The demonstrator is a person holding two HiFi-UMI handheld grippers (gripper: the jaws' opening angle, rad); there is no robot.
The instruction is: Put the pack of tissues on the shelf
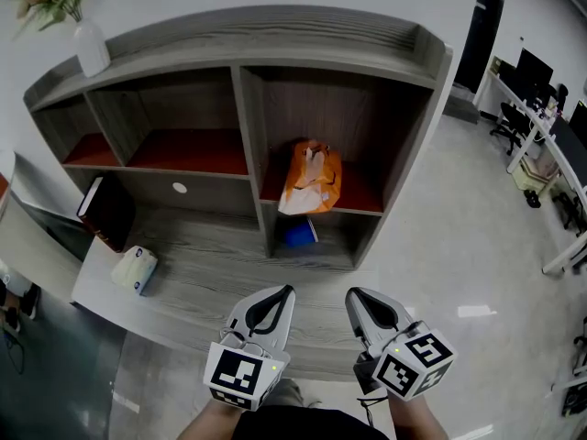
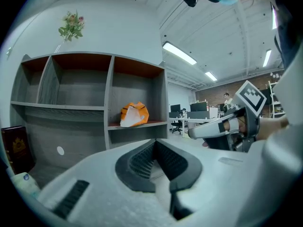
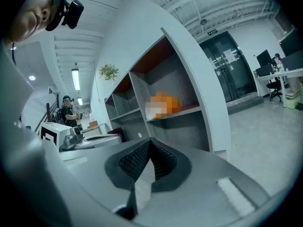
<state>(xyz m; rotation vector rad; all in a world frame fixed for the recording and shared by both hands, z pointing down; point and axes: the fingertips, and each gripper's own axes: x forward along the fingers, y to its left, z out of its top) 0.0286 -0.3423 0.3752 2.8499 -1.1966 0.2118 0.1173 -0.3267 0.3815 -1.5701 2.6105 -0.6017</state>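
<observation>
The pack of tissues (image 1: 134, 269) is a pale soft pack lying on the grey desk top (image 1: 220, 264) at the left, in front of the shelf unit (image 1: 248, 108). In the left gripper view only its edge (image 2: 24, 183) shows, low at the left. My left gripper (image 1: 286, 291) and right gripper (image 1: 353, 293) hover side by side near the desk's front edge, well to the right of the pack. Both are shut with nothing between the jaws, as the left gripper view (image 2: 155, 142) and the right gripper view (image 3: 150, 140) show.
An orange bag (image 1: 312, 177) sits in the right compartment of the shelf, above a blue item (image 1: 299, 234). A dark box (image 1: 105, 211) leans at the desk's left. On top of the unit stands a white vase (image 1: 91, 46). Office desks and chairs (image 1: 537, 126) lie to the right.
</observation>
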